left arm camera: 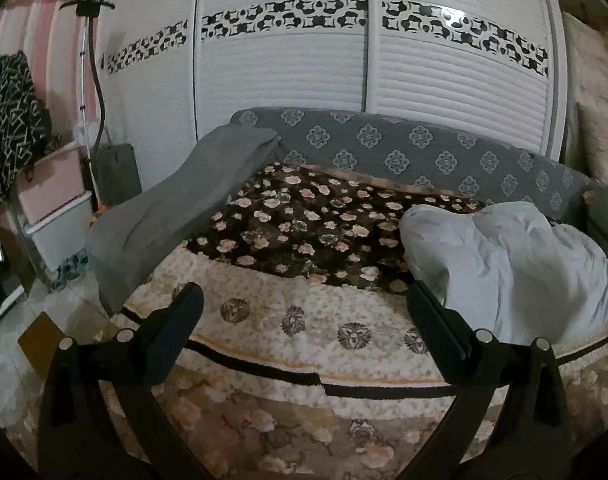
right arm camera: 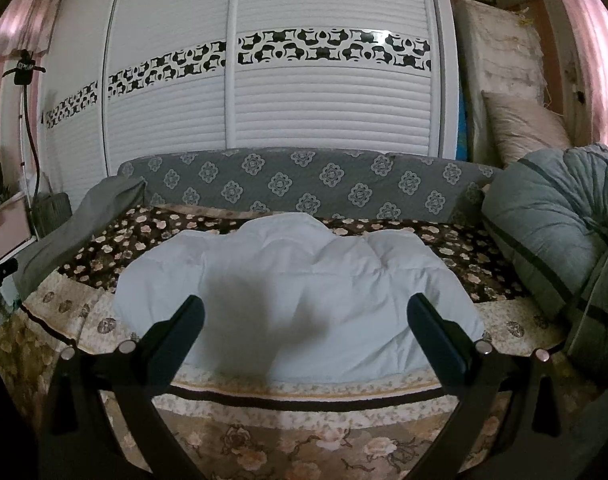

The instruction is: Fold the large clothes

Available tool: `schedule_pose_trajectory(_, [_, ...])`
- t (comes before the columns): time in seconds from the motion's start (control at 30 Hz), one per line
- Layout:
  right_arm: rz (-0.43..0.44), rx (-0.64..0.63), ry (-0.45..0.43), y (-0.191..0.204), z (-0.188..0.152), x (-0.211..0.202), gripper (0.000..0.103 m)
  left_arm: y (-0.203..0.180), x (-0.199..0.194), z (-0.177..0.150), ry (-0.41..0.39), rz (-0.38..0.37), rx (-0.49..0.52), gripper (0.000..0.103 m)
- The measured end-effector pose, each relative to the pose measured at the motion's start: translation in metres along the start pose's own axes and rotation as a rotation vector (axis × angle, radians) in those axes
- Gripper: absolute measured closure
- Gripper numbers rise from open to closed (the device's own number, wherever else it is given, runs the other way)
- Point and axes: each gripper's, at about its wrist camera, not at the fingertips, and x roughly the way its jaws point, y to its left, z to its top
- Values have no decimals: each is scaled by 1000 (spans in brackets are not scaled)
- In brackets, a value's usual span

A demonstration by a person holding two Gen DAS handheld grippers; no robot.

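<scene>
here, the white louvered wardrobe (right arm camera: 272, 120) fills the far wall, and in front of it stands the bed under a floral blanket (left arm camera: 304, 216), brown and cream. a grey patterned cover (right arm camera: 304, 184) runs along the bed's far edge. the pale white garment (right arm camera: 296, 300) lies bunched in the middle of the blanket, near the front edge. the left gripper (left arm camera: 305, 308) hangs above the blanket, jaws spread and empty, and the right gripper (right arm camera: 305, 316) hangs just before the garment, jaws likewise spread, holding nothing.
</scene>
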Motion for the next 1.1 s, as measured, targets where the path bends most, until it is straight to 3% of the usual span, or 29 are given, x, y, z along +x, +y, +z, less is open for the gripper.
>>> schedule_pose_trajectory(0.23, [0, -1, -1, 0, 0, 0, 2, -8, 0, -1, -4, -8, 55, 3])
schedule_pose_trajectory(1.1, [-6, -4, 4, 2, 0, 1, 2, -9, 6, -3, 20, -24, 82, 3])
